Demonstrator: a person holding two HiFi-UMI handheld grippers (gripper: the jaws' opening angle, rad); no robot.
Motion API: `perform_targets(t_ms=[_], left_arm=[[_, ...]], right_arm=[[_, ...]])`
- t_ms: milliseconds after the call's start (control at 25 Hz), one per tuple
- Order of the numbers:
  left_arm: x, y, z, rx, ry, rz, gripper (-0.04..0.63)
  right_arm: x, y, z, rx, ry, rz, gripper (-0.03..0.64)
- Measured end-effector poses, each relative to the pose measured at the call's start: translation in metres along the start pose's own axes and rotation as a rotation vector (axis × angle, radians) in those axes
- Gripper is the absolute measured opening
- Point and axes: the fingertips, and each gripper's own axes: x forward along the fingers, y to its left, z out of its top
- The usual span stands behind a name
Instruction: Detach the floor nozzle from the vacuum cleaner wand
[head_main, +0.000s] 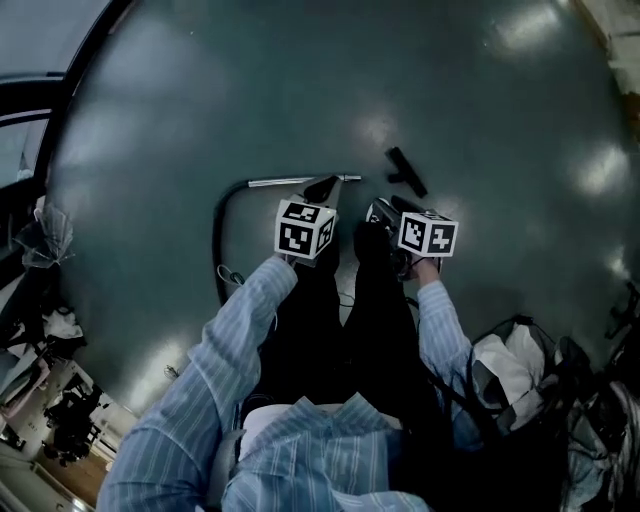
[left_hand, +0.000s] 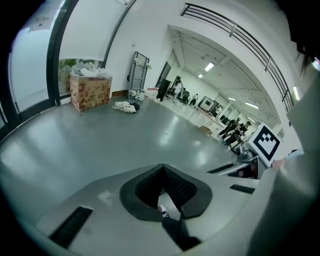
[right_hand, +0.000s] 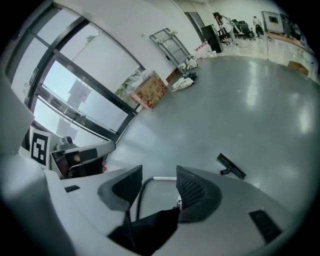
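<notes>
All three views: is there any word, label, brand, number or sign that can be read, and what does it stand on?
No text can be read in any view.
Red print on the cardboard box: too blurred to read.
Faces of the left marker cube and the right marker cube: black-and-white square patterns only, no letters or digits.

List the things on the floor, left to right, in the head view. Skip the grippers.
hose → wand → floor nozzle, lying apart from the wand's end → bag
</notes>
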Motion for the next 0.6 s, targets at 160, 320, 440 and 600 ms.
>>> perform_targets(t_ms=[160, 320, 440, 600], left_arm=[[-0.037, -0.016, 0.009, 0.007, -0.038, 0.008, 0.006], [-0.082, -0.041, 0.009, -0.011, -0.078, -0.005, 0.006], [-0.114, -0.048, -0.007, 0.016, -0.078, -0.020, 0.006], [-0.162, -0.066, -0.009, 0.061, -0.104, -0.043, 0.006]], right_arm=[[-0.033, 0.027, -0.003, 0.011, -0.042, 0.013, 0.218], [-0.073, 0.060, -0.004, 0.049, -0.077, -0.013, 0.218], [-0.081, 0.093, -0.012, 0.078, -0.111, -0.009, 0.218], [-0.108, 0.138, -0.025, 0.060, -0.145, -0.016, 0.218]])
